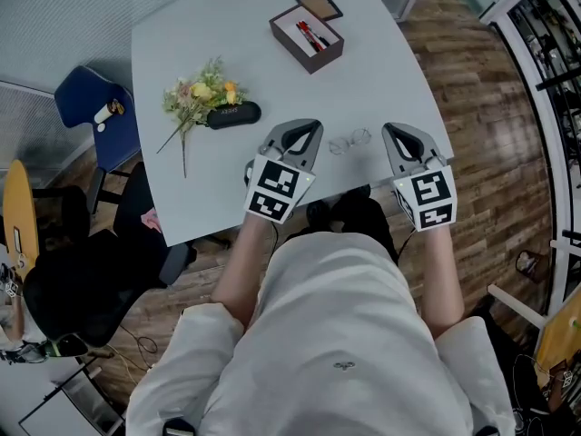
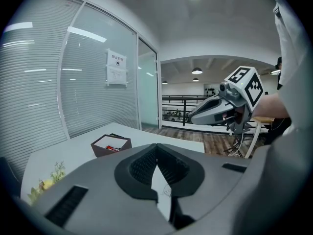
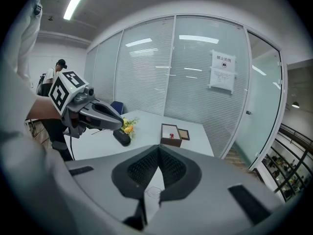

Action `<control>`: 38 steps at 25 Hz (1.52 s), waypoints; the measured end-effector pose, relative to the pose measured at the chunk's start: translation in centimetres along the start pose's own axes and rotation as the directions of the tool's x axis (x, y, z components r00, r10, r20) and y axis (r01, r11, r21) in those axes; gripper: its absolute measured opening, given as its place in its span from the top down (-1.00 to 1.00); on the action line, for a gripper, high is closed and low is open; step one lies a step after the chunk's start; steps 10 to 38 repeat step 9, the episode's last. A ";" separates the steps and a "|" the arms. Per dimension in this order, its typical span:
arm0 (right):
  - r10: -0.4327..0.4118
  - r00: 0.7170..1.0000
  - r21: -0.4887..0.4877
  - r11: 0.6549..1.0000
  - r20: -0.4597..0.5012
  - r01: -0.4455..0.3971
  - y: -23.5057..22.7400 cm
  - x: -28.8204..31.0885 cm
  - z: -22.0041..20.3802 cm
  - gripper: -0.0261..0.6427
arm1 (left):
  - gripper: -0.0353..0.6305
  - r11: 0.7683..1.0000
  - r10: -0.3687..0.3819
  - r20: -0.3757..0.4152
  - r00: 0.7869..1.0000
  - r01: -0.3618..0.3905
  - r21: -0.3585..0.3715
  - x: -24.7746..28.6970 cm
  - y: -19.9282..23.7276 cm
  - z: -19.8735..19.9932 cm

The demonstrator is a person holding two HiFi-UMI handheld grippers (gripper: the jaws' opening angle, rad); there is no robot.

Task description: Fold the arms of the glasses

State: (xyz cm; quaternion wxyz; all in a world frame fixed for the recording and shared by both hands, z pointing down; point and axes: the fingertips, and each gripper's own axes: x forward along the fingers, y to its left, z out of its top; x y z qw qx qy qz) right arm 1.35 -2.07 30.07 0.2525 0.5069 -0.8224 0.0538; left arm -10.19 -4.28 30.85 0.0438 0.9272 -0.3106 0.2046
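Flower bunch [image 1: 195, 94] at desk [image 1: 227, 25] left, black case [image 1: 233, 114] just beside it. Left claw [image 1: 307, 134] closed, nothing between jaws, above desk's near edge. Thin-framed glasses [image 1: 349, 141] flat on desk between both claws, touching neither. Right claw [image 1: 397, 141] likewise closed, empty. Open box [image 1: 327, 55] with pens [image 1: 311, 34] farther back.

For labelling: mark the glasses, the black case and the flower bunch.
glasses [image 1: 350, 141], head view, bridge between the lenses.
black case [image 1: 233, 114], head view, middle of its top.
flower bunch [image 1: 201, 91], head view, yellow bloom.
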 end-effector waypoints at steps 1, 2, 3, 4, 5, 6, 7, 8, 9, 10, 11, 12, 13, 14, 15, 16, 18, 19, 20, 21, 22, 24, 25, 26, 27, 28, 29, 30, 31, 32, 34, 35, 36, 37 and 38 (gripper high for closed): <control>-0.002 1.000 -0.002 1.000 -0.002 0.002 0.0 0.0 0.0 0.91 | 0.84 1.000 0.004 0.001 1.000 -0.004 -0.002 0.0 0.1 0.0; -0.003 1.000 -0.004 1.000 -0.003 0.003 0.0 0.1 -0.1 0.91 | 0.84 1.000 0.008 0.002 1.000 -0.008 -0.005 0.0 0.2 0.0; -0.003 1.000 -0.005 1.000 -0.003 0.003 0.1 0.1 -0.1 0.91 | 0.84 1.000 0.010 0.002 1.000 -0.010 -0.008 0.0 0.3 -0.1; -0.003 1.000 -0.006 1.000 -0.003 0.003 0.1 0.1 0.0 0.91 | 0.84 1.000 0.011 0.003 1.000 -0.011 -0.011 0.0 0.4 -0.1; -0.003 1.000 -0.006 1.000 -0.003 0.003 0.1 0.1 0.0 0.91 | 0.84 1.000 0.011 0.004 1.000 -0.011 -0.013 0.0 0.4 -0.1; -0.002 1.000 -0.007 1.000 -0.002 0.002 0.1 0.1 0.0 0.91 | 0.84 1.000 0.012 0.005 1.000 -0.011 -0.014 -0.1 0.4 0.0; -0.003 1.000 -0.008 1.000 -0.001 0.003 0.1 0.1 0.0 0.91 | 0.84 1.000 0.012 0.007 1.000 -0.012 -0.014 -0.1 0.3 0.0; -0.003 1.000 -0.010 1.000 -0.001 0.003 0.1 0.1 0.1 0.91 | 0.84 1.000 0.012 0.008 1.000 -0.012 -0.014 -0.1 0.3 0.0; -0.004 1.000 -0.012 1.000 0.000 0.004 0.1 0.0 0.1 0.91 | 0.83 1.000 0.012 0.010 1.000 -0.012 -0.014 -0.1 0.3 0.0; -0.004 1.000 -0.012 1.000 0.000 0.004 0.1 0.0 0.1 0.91 | 0.83 1.000 0.012 0.010 1.000 -0.012 -0.014 -0.1 0.3 0.0; -0.004 1.000 -0.012 1.000 0.000 0.004 0.1 0.0 0.1 0.91 | 0.83 1.000 0.012 0.010 1.000 -0.012 -0.014 -0.1 0.3 0.0; -0.004 1.000 -0.012 1.000 0.000 0.004 0.1 0.0 0.1 0.91 | 0.83 1.000 0.012 0.010 1.000 -0.012 -0.014 -0.1 0.3 0.0; -0.004 1.000 -0.012 1.000 0.000 0.004 0.1 0.0 0.1 0.91 | 0.83 1.000 0.012 0.010 1.000 -0.012 -0.014 -0.1 0.3 0.0; -0.004 1.000 -0.012 1.000 0.000 0.004 0.1 0.0 0.1 0.91 | 0.83 1.000 0.012 0.010 1.000 -0.012 -0.014 -0.1 0.3 0.0; -0.004 1.000 -0.012 1.000 0.000 0.004 0.1 0.0 0.1 0.91 | 0.83 1.000 0.012 0.010 1.000 -0.012 -0.014 -0.1 0.3 0.0; -0.004 1.000 -0.012 1.000 0.000 0.004 0.1 0.0 0.1 0.91 | 0.83 1.000 0.012 0.010 1.000 -0.012 -0.014 -0.1 0.3 0.0; -0.004 1.000 -0.012 1.000 0.000 0.004 0.1 0.0 0.1 0.91 | 0.83 1.000 0.012 0.010 1.000 -0.012 -0.014 -0.1 0.3 0.0; -0.004 1.000 -0.012 1.000 0.000 0.004 0.1 0.0 0.1 0.91 | 0.83 1.000 0.012 0.010 1.000 -0.012 -0.014 -0.1 0.3 0.0; -0.004 1.000 -0.012 1.000 0.000 0.004 0.1 0.0 0.1 0.91 | 0.83 1.000 0.012 0.010 1.000 -0.012 -0.014 -0.1 0.3 0.0; -0.004 1.000 -0.012 1.000 0.000 0.004 0.1 0.0 0.1 0.91 | 0.83 1.000 0.012 0.010 1.000 -0.012 -0.014 -0.1 0.3 0.0; -0.004 1.000 -0.012 1.000 0.000 0.004 0.1 0.0 0.1 0.91 | 0.83 1.000 0.012 0.010 1.000 -0.012 -0.014 -0.1 0.3 0.0; -0.004 1.000 -0.012 1.000 0.000 0.004 0.1 0.0 0.1 0.91 | 0.83 1.000 0.012 0.010 1.000 -0.012 -0.014 -0.1 0.3 0.0; -0.004 1.000 -0.012 1.000 0.000 0.004 0.1 0.0 0.1 0.91 | 0.83 1.000 0.012 0.010 1.000 -0.012 -0.014 -0.1 0.3 0.0; -0.004 1.000 -0.012 1.000 0.000 0.004 0.1 0.0 0.1 0.91 | 0.83 1.000 0.012 0.010 1.000 -0.012 -0.014 -0.1 0.3 0.0; -0.004 1.000 -0.012 1.000 0.000 0.004 0.1 0.0 0.1 0.91 | 0.83 1.000 0.012 0.010 1.000 -0.012 -0.014 -0.1 0.3 0.0; -0.004 1.000 -0.012 1.000 0.000 0.004 0.1 0.0 0.1 0.91 | 0.83 1.000 0.012 0.010 1.000 -0.012 -0.014 -0.1 0.3 0.0; -0.004 1.000 -0.012 1.000 0.000 0.004 0.1 0.0 0.1 0.91 | 0.83 1.000 0.012 0.010 1.000 -0.012 -0.014 -0.1 0.3 0.0; -0.004 1.000 -0.012 1.000 0.000 0.004 0.1 0.0 0.1 0.91 | 0.83 1.000 0.012 0.010 1.000 -0.012 -0.014 -0.1 0.3 0.0; -0.004 1.000 -0.012 1.000 0.000 0.004 0.1 0.0 0.1 0.91 | 0.83 1.000 0.012 0.010 1.000 -0.012 -0.014 -0.1 0.3 0.0; -0.004 1.000 -0.012 1.000 0.000 0.004 0.1 0.0 0.1 0.91 | 0.83 1.000 0.012 0.010 1.000 -0.012 -0.014 -0.1 0.3 0.0; -0.004 1.000 -0.012 1.000 0.000 0.004 0.1 0.0 0.1 0.91 | 0.83 1.000 0.012 0.010 1.000 -0.012 -0.014 -0.1 0.3 0.0; -0.004 1.000 -0.012 1.000 0.000 0.004 0.1 0.0 0.1 0.91 | 0.83 1.000 0.012 0.010 1.000 -0.012 -0.014 -0.1 0.3 0.0; -0.004 1.000 -0.012 1.000 0.000 0.004 0.1 0.0 0.1 0.91 | 0.83 1.000 0.012 0.010 1.000 -0.012 -0.014 -0.1 0.3 0.0; -0.004 1.000 -0.012 1.000 0.000 0.004 0.1 0.0 0.1 0.91 | 0.83 1.000 0.012 0.010 1.000 -0.012 -0.014 -0.1 0.3 0.0; -0.004 1.000 -0.012 1.000 0.000 0.004 0.1 0.0 0.1 0.91 | 0.83 1.000 0.012 0.010 1.000 -0.012 -0.014 -0.1 0.3 0.0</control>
